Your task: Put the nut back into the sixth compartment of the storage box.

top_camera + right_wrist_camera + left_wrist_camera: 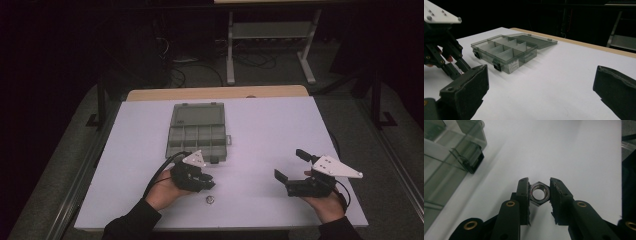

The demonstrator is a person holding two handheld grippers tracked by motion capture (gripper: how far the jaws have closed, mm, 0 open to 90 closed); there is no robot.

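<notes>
I see a dim room; the back is almost black. The white tabletop (260,130) is the brightest part and looks a bit purple from above. In my left gripper view the nut (539,193) is sharp and shiny, but the clear box (446,157) is blurry. Soft shadows lie beside it.

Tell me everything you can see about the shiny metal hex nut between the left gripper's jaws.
The shiny metal hex nut is silvery and six-sided, with a round bore that looks threaded. It sits between the left gripper's black jaws, one flat against one jaw, the other jaw close beside it, over the white table. Whether it rests on the table is unclear.
</notes>
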